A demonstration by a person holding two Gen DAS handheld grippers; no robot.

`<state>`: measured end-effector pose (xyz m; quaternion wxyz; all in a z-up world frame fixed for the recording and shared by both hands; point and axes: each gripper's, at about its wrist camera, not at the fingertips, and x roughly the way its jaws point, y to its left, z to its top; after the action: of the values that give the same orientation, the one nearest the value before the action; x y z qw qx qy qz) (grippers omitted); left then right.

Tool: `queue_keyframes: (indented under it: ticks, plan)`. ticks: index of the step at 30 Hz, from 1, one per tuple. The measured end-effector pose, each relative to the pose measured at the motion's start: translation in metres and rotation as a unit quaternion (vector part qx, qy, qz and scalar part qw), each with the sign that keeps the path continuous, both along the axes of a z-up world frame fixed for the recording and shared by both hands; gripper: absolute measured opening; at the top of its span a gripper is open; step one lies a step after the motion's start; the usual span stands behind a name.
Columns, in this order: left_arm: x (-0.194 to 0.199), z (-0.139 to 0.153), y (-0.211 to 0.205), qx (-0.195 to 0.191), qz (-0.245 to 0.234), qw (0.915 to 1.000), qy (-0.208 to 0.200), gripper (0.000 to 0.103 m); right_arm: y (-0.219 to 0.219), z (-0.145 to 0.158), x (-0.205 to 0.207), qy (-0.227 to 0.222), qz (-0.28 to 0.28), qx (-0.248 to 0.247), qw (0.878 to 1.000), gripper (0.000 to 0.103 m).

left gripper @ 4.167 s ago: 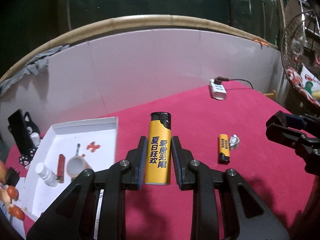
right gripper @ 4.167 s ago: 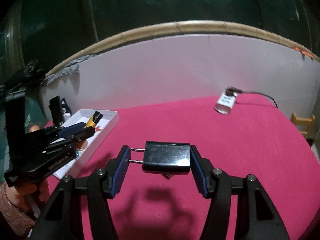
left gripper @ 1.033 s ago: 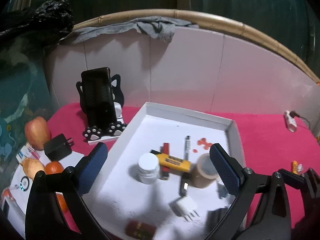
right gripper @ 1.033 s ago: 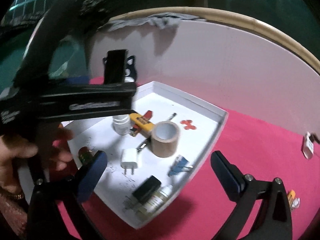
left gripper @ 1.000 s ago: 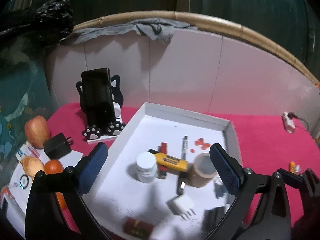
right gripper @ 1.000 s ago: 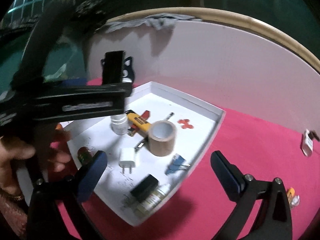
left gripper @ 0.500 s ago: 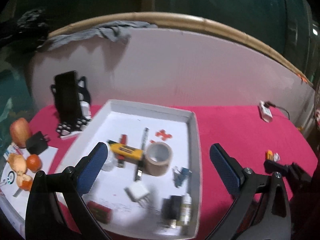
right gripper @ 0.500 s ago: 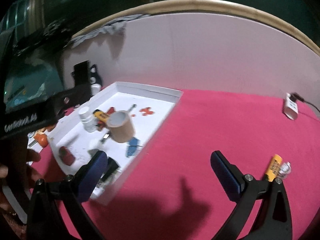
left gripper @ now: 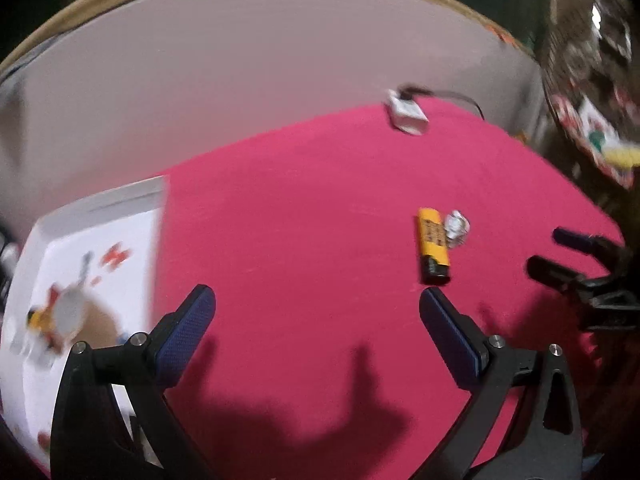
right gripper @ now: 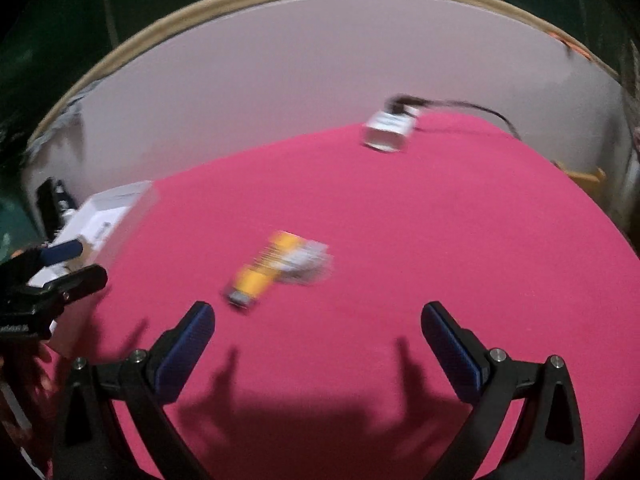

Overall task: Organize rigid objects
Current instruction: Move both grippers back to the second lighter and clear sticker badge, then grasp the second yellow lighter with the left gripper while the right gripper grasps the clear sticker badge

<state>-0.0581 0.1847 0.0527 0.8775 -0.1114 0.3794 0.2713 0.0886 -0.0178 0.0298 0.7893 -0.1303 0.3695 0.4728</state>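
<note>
A yellow lighter with a black cap (left gripper: 432,245) lies on the pink tablecloth beside a small silvery crumpled object (left gripper: 456,226). Both show blurred in the right wrist view, the lighter (right gripper: 260,272) and the silvery object (right gripper: 310,262). My left gripper (left gripper: 316,312) is open and empty above the cloth, left of the lighter. My right gripper (right gripper: 318,328) is open and empty, just short of the lighter. The white tray (left gripper: 132,200) holding sorted items sits at the left; it also shows in the right wrist view (right gripper: 116,200).
A white power adapter with a black cable (left gripper: 406,112) lies at the back of the table, against a pale wall panel (left gripper: 240,80). The right gripper's fingers (left gripper: 580,276) show at the right edge. A black phone stand (right gripper: 54,200) stands beyond the tray.
Both grippers have swung right, away from the tray and toward the lighter on the cloth. Both stayed open and empty over the last second; earlier they held a lighter and a black charger.
</note>
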Motion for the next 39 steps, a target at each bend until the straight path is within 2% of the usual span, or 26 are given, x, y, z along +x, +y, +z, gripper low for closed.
queue_keyframes:
  ticks: [3,4,7,9,16,19,21,25,28,29,33,37,39]
  plan:
    - [0.036,-0.015,-0.008,-0.018,-0.034,0.9992,0.008,0.103,-0.018,-0.010,0.016,0.011,-0.023,-0.004,1.000,0.103]
    - [0.044,-0.019,-0.010,-0.021,-0.038,0.9990,0.012,0.103,-0.022,-0.013,0.022,0.031,-0.029,-0.002,0.999,0.103]
    - [0.066,-0.031,-0.017,-0.029,-0.053,0.9978,0.026,0.103,-0.027,-0.013,0.029,0.048,-0.038,0.013,0.998,0.103]
    - [0.079,-0.041,-0.021,-0.027,-0.057,0.9968,0.049,0.103,-0.023,-0.016,0.028,0.050,-0.044,-0.007,0.998,0.103]
    - [0.098,-0.047,-0.020,-0.010,-0.065,0.9957,0.066,0.102,-0.014,-0.021,0.018,0.013,-0.047,-0.057,0.997,0.103]
    - [0.104,-0.046,-0.017,-0.010,-0.077,0.9949,0.065,0.096,-0.014,-0.021,0.016,0.008,-0.047,-0.064,0.997,0.103]
    - [0.107,-0.046,-0.015,-0.019,-0.086,0.9944,0.058,0.081,-0.013,-0.021,0.017,0.007,-0.048,-0.066,0.997,0.103]
    - [0.110,-0.046,-0.019,-0.026,-0.104,0.9930,0.049,0.063,-0.010,-0.022,0.016,0.000,-0.048,-0.075,0.996,0.103]
    - [0.109,-0.044,-0.021,-0.023,-0.114,0.9921,0.046,0.038,-0.004,-0.024,0.013,-0.014,-0.049,-0.094,0.994,0.103]
    - [0.108,-0.043,-0.020,-0.021,-0.113,0.9923,0.046,0.024,-0.003,-0.024,0.011,-0.020,-0.050,-0.101,0.993,0.103]
    - [0.097,-0.043,-0.013,-0.015,-0.098,0.9942,0.043,0.024,-0.001,-0.026,0.010,-0.030,-0.051,-0.114,0.992,0.103]
    - [0.063,-0.042,0.003,-0.010,-0.037,0.9985,0.039,0.024,-0.006,-0.023,0.013,-0.019,-0.048,-0.096,0.994,0.103]
    - [0.043,-0.042,0.011,-0.009,-0.004,0.9994,0.033,0.024,-0.006,-0.020,0.016,-0.001,-0.025,-0.072,0.997,0.103]
